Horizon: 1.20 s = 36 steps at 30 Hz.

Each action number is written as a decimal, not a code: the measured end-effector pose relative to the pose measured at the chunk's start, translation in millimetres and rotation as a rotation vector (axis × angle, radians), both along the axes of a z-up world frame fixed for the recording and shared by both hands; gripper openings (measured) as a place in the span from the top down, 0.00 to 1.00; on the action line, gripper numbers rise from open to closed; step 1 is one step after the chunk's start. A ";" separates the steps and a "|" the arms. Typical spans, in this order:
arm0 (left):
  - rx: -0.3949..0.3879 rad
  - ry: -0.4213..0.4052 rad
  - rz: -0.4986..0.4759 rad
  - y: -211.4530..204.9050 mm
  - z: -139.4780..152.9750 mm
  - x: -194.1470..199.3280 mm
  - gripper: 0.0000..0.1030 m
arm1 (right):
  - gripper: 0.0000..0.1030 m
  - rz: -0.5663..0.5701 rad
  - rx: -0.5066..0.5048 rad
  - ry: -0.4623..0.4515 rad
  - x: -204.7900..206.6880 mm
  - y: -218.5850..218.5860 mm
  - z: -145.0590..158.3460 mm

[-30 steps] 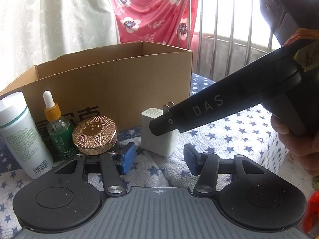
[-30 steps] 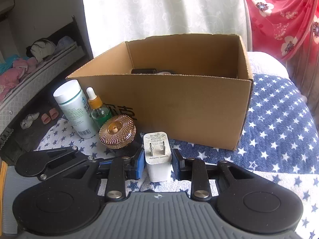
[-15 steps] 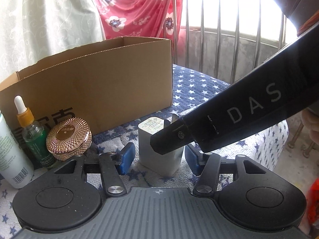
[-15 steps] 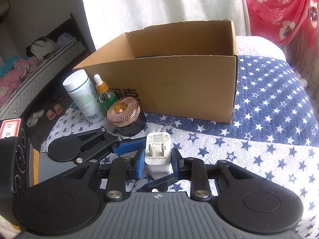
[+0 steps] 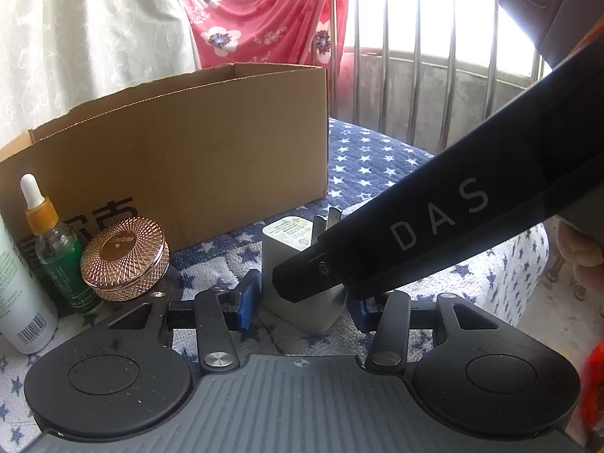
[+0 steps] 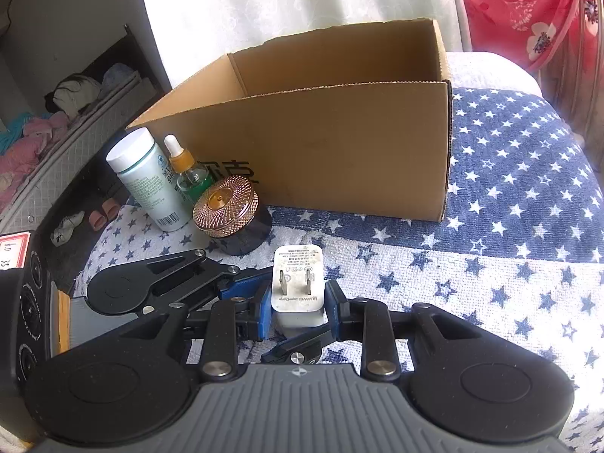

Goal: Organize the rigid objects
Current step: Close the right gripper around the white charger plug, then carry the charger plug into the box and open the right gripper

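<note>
A white charger plug (image 6: pixel 298 290) stands prongs up on the star-print cloth, in front of an open cardboard box (image 6: pixel 339 151). My right gripper (image 6: pixel 298 307) is shut on it, blue pads pressing both sides. In the left wrist view the charger (image 5: pixel 298 275) sits between the pads of my left gripper (image 5: pixel 304 302), whose jaws are closing, with a thin gap at each side. The right gripper's black finger (image 5: pixel 415 226) crosses over the plug there. A rose-gold-lidded jar (image 6: pixel 226 204), a green dropper bottle (image 6: pixel 185 170) and a white bottle (image 6: pixel 147 181) stand left of the box.
The blue and white star cloth (image 6: pixel 490 264) covers a rounded surface that drops off at the right. Metal railing (image 5: pixel 415 56) and a red floral cloth (image 5: pixel 264 11) hang behind the box (image 5: pixel 188 173). A person's hand (image 5: pixel 581 253) shows at the right edge. Slippers lie on the floor at left.
The left gripper's pads have drawn in from wide apart to close beside the charger. The right gripper has kept its hold on the charger.
</note>
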<state>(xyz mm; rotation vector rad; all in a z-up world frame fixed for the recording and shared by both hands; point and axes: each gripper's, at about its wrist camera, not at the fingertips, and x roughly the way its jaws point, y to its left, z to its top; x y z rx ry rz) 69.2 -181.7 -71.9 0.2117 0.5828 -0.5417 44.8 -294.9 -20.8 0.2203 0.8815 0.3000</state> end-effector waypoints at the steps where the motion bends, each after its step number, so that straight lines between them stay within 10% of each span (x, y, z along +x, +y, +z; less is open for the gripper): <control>1: 0.000 0.000 0.000 0.1 0.0 0.3 0.54 | 0.70 -0.005 0.009 0.001 -0.3 -1.2 -0.1; 36: 0.004 -0.027 -0.005 -9.2 11.6 0.4 0.55 | 0.70 -0.025 0.001 -0.015 -14.6 -2.8 12.1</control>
